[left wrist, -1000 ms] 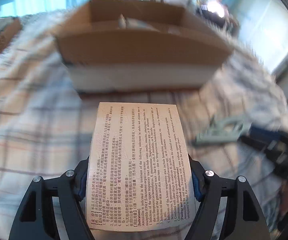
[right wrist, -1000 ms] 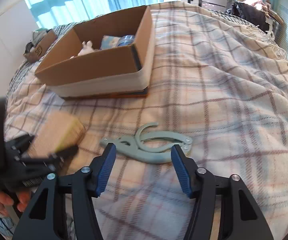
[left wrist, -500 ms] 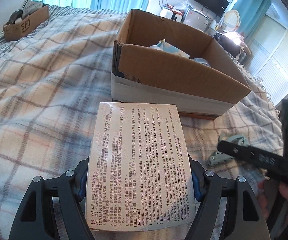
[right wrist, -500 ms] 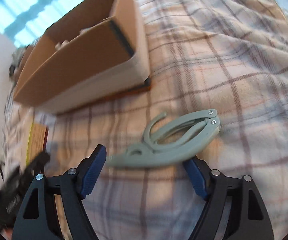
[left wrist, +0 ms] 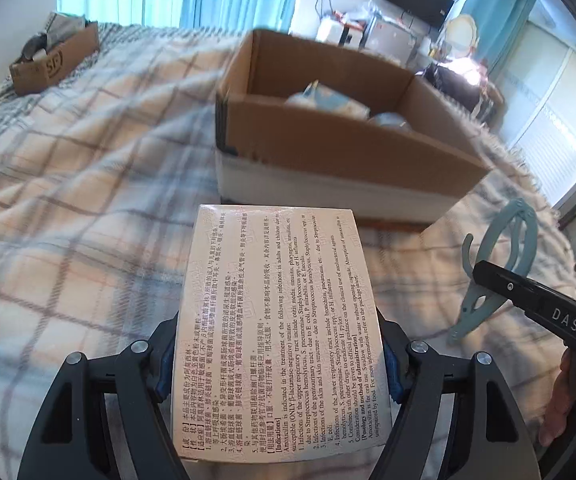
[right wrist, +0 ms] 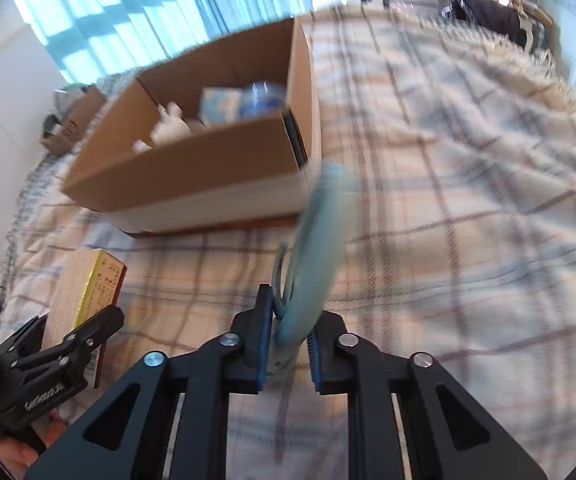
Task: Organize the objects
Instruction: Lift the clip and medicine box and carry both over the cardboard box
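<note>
My left gripper is shut on a flat white medicine box with printed text, held above the plaid bedspread, short of the open cardboard box. My right gripper is shut on a pale green folding hanger, which stands on edge and is lifted off the bed. The hanger also shows in the left wrist view, held by the right gripper. The cardboard box holds a white toy, a blue packet and a blue roll. The left gripper with the medicine box shows at the lower left of the right wrist view.
The plaid bedspread covers the whole bed. A small brown box with clutter sits at the far left corner. Blue curtains, a television and furniture stand beyond the bed.
My right gripper closed on the hanger and lifted it off the bed, turning it on edge. My left gripper, still holding the medicine box, swung left, then back toward the cardboard box.
</note>
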Demonstrator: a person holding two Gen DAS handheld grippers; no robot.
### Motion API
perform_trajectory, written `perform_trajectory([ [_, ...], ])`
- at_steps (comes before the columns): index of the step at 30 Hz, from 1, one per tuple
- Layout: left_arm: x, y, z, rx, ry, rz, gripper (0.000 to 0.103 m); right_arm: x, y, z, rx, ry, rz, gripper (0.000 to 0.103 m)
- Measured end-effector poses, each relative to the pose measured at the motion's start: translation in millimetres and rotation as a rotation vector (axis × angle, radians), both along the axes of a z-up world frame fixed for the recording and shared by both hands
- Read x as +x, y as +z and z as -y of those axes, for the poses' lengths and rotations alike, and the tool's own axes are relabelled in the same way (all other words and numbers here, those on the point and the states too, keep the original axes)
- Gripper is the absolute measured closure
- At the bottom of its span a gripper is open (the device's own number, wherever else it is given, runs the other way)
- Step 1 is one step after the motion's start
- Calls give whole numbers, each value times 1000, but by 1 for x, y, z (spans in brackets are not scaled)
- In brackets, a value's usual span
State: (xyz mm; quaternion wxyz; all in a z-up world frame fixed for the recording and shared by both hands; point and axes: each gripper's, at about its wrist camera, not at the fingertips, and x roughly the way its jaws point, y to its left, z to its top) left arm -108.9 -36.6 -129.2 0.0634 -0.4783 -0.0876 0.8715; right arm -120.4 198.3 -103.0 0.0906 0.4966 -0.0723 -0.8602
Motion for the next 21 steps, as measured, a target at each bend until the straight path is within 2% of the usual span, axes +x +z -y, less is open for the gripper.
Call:
perform_trajectory([
  [4,11,26,-10,-3,-8,-53,26,5,30,-5,-15,27,-78,91],
  [8,9,60,-20,-9,-20,-121,26,4,72,-1,-37,77,-173,91],
  [12,-14,97,-29,-27,-36,-202,26,-3,117,6,-42,129,-280,91],
  [16,-52,120,-33,-64,-22,-249,26,-26,154,19,-36,187,-367,91],
  [19,-80,125,-34,-77,-10,-274,26,-44,161,28,-17,217,-394,91],
  [21,-96,119,-34,-95,-10,-269,26,-60,154,36,-8,244,-374,91],
])
